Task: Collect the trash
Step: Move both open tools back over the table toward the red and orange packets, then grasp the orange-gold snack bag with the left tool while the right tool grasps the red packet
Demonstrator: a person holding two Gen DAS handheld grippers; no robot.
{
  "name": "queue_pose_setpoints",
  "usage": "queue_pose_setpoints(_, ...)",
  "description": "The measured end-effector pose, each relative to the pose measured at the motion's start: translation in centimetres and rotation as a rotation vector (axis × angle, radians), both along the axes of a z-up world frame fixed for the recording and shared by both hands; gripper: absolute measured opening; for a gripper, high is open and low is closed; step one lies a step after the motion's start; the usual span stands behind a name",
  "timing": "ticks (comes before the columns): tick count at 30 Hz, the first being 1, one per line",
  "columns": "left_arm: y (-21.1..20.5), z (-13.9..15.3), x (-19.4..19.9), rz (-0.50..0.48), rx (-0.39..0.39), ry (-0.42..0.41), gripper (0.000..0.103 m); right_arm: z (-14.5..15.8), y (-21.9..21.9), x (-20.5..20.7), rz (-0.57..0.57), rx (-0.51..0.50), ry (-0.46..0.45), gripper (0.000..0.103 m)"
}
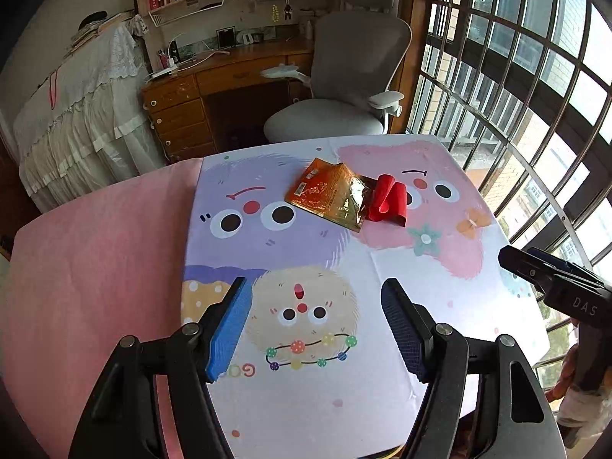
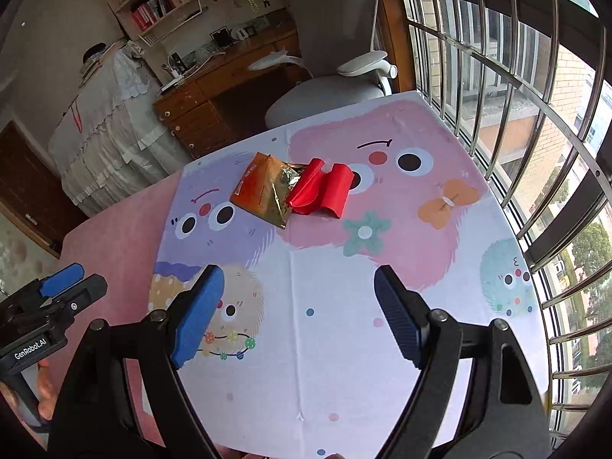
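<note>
An orange and gold foil snack wrapper (image 1: 328,193) (image 2: 264,191) lies crumpled near the far side of the table. A curled red paper scrap (image 1: 388,199) (image 2: 319,191) rests against its right edge. My left gripper (image 1: 315,321) hovers open over the near part of the cloth, well short of both pieces, with nothing between its fingers. My right gripper (image 2: 298,313) is also open and empty, at a similar distance from the trash. Each gripper shows at the edge of the other's view: the right gripper (image 1: 554,283) and the left gripper (image 2: 57,298).
The table carries a cartoon-monster cloth (image 1: 306,382) (image 2: 325,344) over a pink cover (image 1: 95,248). Beyond the far edge stand a grey office chair (image 1: 344,76) and a wooden desk (image 1: 214,88). A barred window (image 1: 516,76) runs along the right side. A hand (image 2: 44,386) holds the left gripper's handle.
</note>
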State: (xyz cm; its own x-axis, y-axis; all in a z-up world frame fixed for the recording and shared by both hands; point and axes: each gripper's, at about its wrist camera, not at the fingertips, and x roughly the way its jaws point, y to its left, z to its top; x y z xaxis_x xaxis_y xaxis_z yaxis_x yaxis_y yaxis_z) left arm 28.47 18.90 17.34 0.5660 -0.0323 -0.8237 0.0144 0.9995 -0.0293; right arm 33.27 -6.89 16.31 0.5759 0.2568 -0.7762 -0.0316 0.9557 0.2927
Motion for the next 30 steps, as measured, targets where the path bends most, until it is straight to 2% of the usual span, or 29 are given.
queue_pose_setpoints(4, 1.7, -3.4, 9.7, -0.076, -0.023, 0.054, 0.071, -2.8, 2.6, 9.3, -0.061, -0.022, 0.055, 0.079)
queue_pose_setpoints(7, 2.9, -6.2, 16.3, -0.121, -0.012, 0.081, 0.071, -6.1, 4.5, 15.9, -0.099, -0.055, 0.106, 0.079)
queue_pose_setpoints(13, 4.2, -11.8, 26.1, -0.197, -0.055, 0.138, 0.071, -13.3, 6.5, 24.3, -0.151, -0.122, 0.215, 0.079)
queue_pose_setpoints(17, 3.9, -14.6, 30.8, -0.275, -0.072, 0.160, 0.071, -17.0, 5.8, 26.3, -0.191, -0.167, 0.258, 0.079)
queue_pose_setpoints(20, 3.3, -16.9, 34.0, -0.328, -0.099, 0.189, 0.071, -19.3, 4.8, 26.5, -0.205, -0.132, 0.289, 0.079)
queue_pose_setpoints(24, 2.6, -19.6, 36.4, -0.374, -0.150, 0.222, 0.071, -20.6, 4.2, 26.8, -0.207, -0.075, 0.281, 0.078)
queue_pose_setpoints(27, 2.4, -21.5, 38.5, -0.404, -0.195, 0.251, 0.071, -20.8, 5.3, 26.3, -0.183, -0.054, 0.274, 0.066)
queue_pose_setpoints(30, 1.8, -23.2, 39.7, -0.425, -0.198, 0.279, 0.071, -21.1, 6.1, 26.1, -0.164, -0.029, 0.283, 0.062)
